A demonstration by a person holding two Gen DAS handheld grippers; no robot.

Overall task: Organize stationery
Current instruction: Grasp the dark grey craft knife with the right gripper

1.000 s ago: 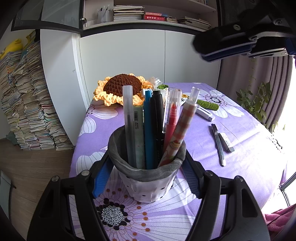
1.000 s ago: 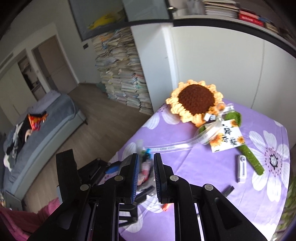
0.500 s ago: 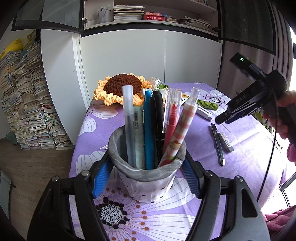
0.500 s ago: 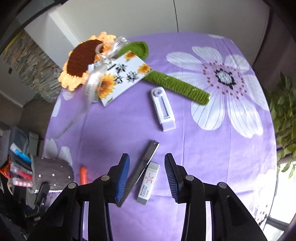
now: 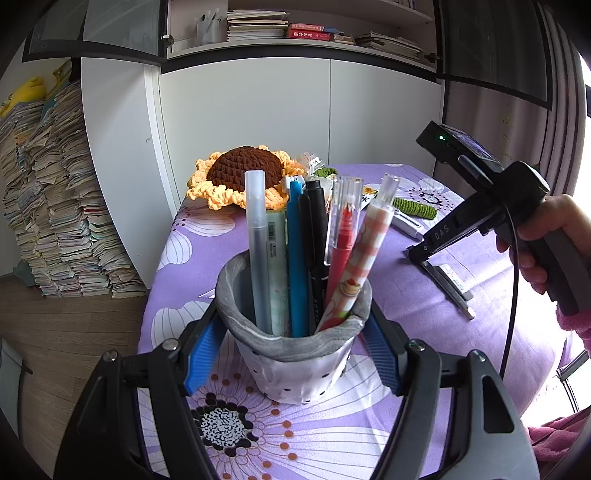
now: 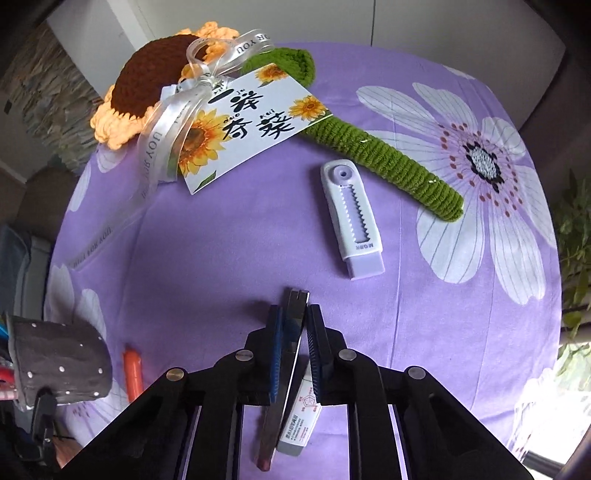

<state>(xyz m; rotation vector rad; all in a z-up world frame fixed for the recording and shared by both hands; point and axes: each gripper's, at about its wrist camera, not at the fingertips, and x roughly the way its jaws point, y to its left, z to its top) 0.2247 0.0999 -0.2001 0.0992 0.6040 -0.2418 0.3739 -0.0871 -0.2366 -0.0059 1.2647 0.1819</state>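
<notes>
Purple tablecloth [image 6: 221, 258] bears a thin, stiff, slippery knife [image 6: 291, 332], which the right gripper [image 6: 293, 332] pinches at its upper end.

Crocheted sunflower [image 6: 147, 85] lies on purple floral tablecloth [image 6: 221, 258] — green stem [image 6: 388, 162] extended, gift card [image 6: 243, 122] and ribbon [image 6: 162, 122] attached. Paper stacks [image 5: 55, 206] beside white cabinet [image 5: 243, 110]; books [image 5: 310, 33] shelved above.

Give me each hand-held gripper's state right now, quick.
Left hand-held gripper: closed on the pen holder.
Right hand-held gripper: jaws just closed on the dark flat utility knife lying on the table.
</notes>
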